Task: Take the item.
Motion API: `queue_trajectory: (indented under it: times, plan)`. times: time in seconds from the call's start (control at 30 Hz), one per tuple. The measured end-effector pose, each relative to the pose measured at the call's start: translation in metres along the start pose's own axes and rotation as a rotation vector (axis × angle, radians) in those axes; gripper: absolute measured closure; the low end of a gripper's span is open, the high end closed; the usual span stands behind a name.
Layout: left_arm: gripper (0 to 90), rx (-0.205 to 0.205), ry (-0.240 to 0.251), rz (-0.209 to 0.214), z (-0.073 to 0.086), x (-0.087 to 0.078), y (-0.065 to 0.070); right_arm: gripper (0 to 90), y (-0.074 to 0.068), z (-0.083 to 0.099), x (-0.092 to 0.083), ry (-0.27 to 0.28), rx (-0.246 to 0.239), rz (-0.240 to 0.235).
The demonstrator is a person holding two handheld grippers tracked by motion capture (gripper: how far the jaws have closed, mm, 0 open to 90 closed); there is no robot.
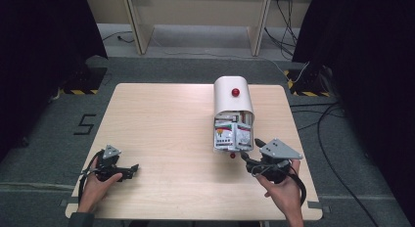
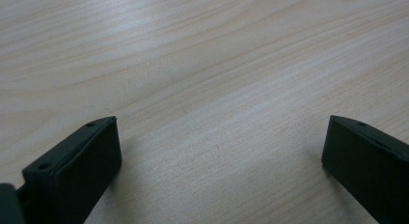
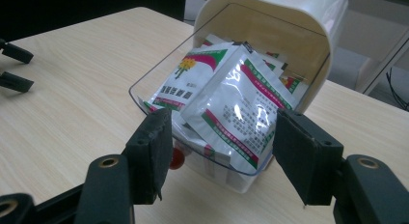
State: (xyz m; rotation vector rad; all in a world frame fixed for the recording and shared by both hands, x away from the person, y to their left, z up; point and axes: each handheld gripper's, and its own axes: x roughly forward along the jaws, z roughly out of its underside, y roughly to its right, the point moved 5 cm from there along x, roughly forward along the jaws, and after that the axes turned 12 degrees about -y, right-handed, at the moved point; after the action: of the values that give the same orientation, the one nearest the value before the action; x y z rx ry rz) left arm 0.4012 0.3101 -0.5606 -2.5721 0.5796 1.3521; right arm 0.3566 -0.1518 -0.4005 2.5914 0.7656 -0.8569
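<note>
**Both hand-held grippers released, box lying open on bench**

While the left hand-held gripper [image 1: 133, 169] sits low at the near-left of the bench [image 1: 161, 124], its jaws are spread wide over bare wood, nothing between them; the left gripper view confirms the gap. Left hand [image 1: 98, 185] wraps its body.

Right hand-held gripper [image 1: 250, 151] is near the bench's near-right edge, held by the right hand [image 1: 281, 188], jaws released and pointing at the box [image 1: 233, 102]. Grey plate [image 1: 280, 149] on top.

Box: white, rounded shell, lying on its side right of bench centre, red knob [image 1: 235, 92] on its upper face. Its clear drawer [image 3: 144, 96] is open toward the person and packed with sachets [image 3: 236, 108], white with red and green print, tilted and overlapping. A second red knob [image 3: 176, 159] sits under the drawer's front, beside the right gripper's left jaw. In the right gripper view the jaws flank the drawer front; contact cannot be told.
</note>
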Motion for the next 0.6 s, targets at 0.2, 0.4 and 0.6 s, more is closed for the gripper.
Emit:
queue_trajectory:
  times: [0.2, 0.4, 0.6]
  plan:
    - [0.0, 0.0, 0.0, -0.001, 0.0, 0.0, 0.0, 42.1, -0.004, -0.008, 0.008, -0.003, -0.023, 0.007]
    - [0.0, 0.0, 0.0, -0.001, 0.0, 0.0, 0.0, 42.6, -0.006, -0.01, 0.018, -0.022, -0.034, 0.015]
    - [0.0, -0.001, 0.0, -0.001, 0.0, 0.0, 0.0, 44.0, -0.005, -0.015, 0.022, -0.032, -0.061, 0.072]
